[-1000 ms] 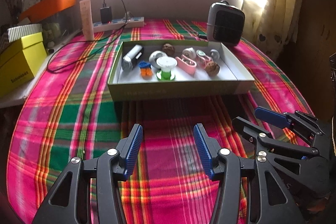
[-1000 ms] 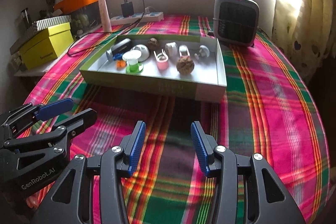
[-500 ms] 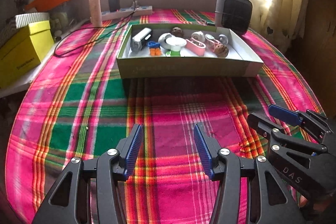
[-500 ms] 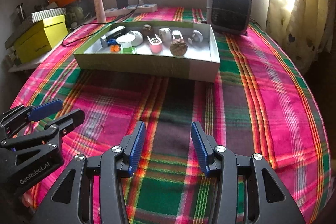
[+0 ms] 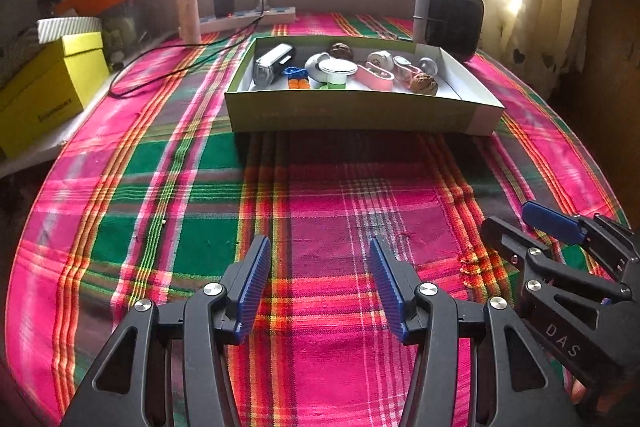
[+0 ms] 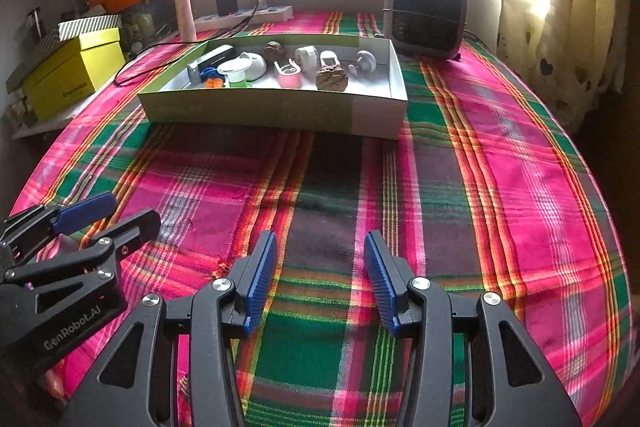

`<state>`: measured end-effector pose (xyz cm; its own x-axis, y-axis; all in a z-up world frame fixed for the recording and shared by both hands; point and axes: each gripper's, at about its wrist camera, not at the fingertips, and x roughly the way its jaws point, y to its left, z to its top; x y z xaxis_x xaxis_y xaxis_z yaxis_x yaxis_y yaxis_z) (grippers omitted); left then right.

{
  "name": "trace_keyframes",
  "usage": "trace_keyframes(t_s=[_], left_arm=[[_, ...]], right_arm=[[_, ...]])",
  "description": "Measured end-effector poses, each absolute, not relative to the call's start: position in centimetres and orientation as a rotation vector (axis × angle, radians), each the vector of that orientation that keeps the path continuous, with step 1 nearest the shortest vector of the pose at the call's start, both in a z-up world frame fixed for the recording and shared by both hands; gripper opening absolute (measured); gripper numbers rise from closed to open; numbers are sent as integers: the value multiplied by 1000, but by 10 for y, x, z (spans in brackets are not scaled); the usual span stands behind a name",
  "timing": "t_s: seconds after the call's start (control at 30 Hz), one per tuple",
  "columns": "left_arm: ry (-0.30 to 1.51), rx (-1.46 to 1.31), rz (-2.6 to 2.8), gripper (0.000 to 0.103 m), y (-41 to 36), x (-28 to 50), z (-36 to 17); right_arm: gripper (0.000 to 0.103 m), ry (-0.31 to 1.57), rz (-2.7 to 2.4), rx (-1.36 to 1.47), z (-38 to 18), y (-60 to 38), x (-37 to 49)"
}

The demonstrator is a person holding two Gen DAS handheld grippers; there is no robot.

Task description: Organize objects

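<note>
Both the left gripper [image 5: 316, 283] and right gripper [image 6: 320, 279] hang released and empty, well short of the cardboard tray [image 5: 360, 113]. Small objects crowd the tray's far half; a careless reach could topple the green-based spool [image 5: 337, 73].

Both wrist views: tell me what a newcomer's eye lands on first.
The loud pink-and-green plaid cloth covering the table, and on it, toward the window, a shallow box holding a row of small items. Behind the box's right end stands a grey heater. Near the camera, the left gripper and right gripper hang open and empty.
</note>
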<state>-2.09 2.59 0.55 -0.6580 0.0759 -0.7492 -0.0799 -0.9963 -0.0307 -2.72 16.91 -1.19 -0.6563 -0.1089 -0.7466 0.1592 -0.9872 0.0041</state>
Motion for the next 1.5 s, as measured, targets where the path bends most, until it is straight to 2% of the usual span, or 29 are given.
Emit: trace_keyframes(t_s=[1.5], left_arm=[[12, -1225, 2820, 53, 28, -11, 5]], right_arm=[[47, 85, -2776, 1191, -14, 169, -20]])
